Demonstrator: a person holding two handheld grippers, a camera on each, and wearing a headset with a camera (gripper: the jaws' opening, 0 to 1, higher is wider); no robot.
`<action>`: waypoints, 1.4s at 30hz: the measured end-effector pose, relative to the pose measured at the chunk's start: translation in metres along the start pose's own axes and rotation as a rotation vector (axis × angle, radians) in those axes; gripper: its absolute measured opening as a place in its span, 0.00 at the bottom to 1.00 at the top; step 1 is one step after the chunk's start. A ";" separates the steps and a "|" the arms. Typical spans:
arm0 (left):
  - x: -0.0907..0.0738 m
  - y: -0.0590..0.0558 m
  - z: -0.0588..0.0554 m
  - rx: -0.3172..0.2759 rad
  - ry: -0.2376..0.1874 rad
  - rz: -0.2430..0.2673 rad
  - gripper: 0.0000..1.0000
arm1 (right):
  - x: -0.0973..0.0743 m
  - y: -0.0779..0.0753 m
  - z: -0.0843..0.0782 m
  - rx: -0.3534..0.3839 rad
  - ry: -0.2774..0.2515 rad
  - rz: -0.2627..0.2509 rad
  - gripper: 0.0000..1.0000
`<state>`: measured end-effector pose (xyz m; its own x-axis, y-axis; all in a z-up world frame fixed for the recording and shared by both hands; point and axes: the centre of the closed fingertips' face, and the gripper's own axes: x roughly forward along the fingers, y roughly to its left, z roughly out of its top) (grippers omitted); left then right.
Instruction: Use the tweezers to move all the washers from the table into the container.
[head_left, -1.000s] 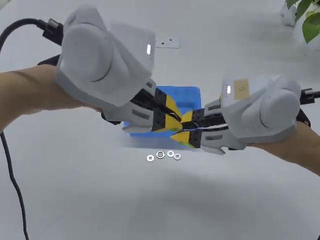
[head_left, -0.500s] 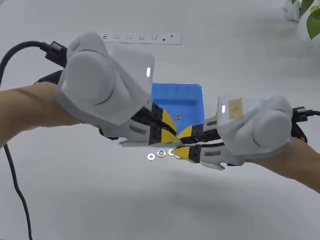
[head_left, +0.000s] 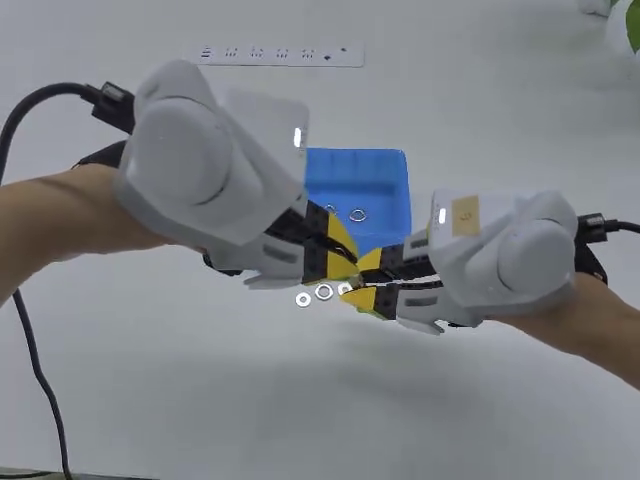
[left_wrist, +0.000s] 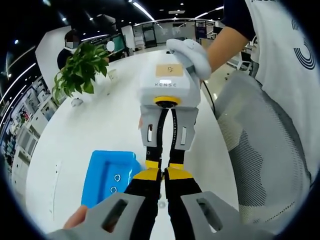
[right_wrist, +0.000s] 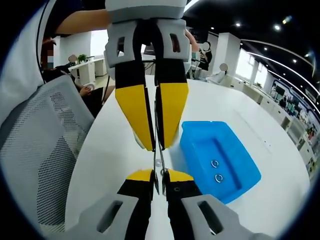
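While the left hand-held gripper (head_left: 347, 253) was clenched on the tweezers (right_wrist: 157, 150), three washers (head_left: 324, 292) lay on the white surface (head_left: 200, 380) just beside its tips. The blue container (head_left: 385, 172) behind held two more, and the right hand-held gripper (head_left: 363, 291) clasped the same tweezers.

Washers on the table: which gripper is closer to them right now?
Right. The right gripper sits just beside the washers; the left gripper is farther back, by the blue container's near edge.
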<state>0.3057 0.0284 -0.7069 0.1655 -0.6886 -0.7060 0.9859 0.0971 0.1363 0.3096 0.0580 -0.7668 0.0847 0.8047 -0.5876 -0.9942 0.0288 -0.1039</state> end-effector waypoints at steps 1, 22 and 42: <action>0.001 0.000 0.000 -0.006 -0.002 -0.001 0.07 | 0.001 0.000 -0.001 0.000 -0.001 0.000 0.10; 0.012 0.004 -0.005 -0.033 -0.020 -0.014 0.07 | 0.013 -0.006 -0.010 0.026 -0.011 -0.002 0.10; 0.015 0.007 -0.005 -0.053 -0.026 -0.024 0.07 | 0.015 -0.009 -0.013 0.056 -0.018 -0.003 0.11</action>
<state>0.3155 0.0225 -0.7199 0.1412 -0.7098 -0.6901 0.9897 0.1171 0.0821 0.3208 0.0619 -0.7847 0.0874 0.8148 -0.5731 -0.9961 0.0643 -0.0606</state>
